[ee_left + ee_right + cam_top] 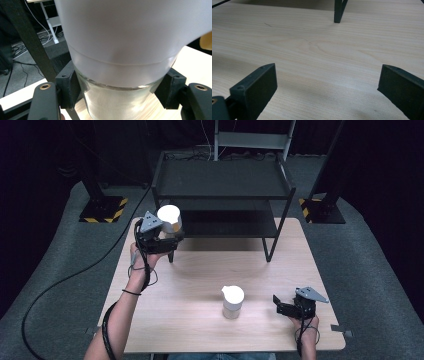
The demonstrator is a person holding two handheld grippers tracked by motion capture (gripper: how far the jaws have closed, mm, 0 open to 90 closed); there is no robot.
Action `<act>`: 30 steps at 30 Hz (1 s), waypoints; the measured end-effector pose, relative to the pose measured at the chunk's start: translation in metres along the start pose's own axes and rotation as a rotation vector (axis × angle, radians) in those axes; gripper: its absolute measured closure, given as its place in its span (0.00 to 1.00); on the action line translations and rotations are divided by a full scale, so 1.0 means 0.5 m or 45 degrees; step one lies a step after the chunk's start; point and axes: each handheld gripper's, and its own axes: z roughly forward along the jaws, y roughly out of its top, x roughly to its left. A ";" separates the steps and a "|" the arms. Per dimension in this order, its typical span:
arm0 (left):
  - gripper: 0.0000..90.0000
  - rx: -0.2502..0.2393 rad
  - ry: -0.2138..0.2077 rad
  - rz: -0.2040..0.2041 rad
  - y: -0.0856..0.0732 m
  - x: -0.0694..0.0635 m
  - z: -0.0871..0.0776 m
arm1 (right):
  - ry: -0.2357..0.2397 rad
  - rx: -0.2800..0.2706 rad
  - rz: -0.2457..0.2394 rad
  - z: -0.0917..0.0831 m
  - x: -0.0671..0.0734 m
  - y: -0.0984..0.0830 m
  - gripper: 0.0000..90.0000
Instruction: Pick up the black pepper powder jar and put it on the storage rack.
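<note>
My left gripper [167,240] is shut on a glass jar with a white lid [169,219], held up in the air near the left front leg of the black shelf rack [222,182]. In the left gripper view the jar [120,65] stands upright between both jaws, which press on its clear glass body just below the white lid. A second white-lidded jar [233,301] stands on the wooden table [200,270], front centre. My right gripper [276,303] rests low to the right of that jar, open, with bare wood between its fingers [257,87].
The two-tier black metal shelf rack straddles the table's far edge; one leg [339,11] stands ahead of my right gripper. Two black stand bases with yellow-striped plates [102,209] sit on the grey floor. A cable [75,270] trails over the floor at left.
</note>
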 end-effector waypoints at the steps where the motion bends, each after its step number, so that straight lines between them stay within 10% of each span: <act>1: 0.34 0.002 0.001 0.000 0.002 0.000 0.000 | -0.001 0.001 0.001 0.000 0.000 0.000 0.01; 30: 0.34 -0.011 0.005 0.021 0.057 0.008 -0.021 | 0.000 0.010 0.008 0.001 -0.001 0.003 0.01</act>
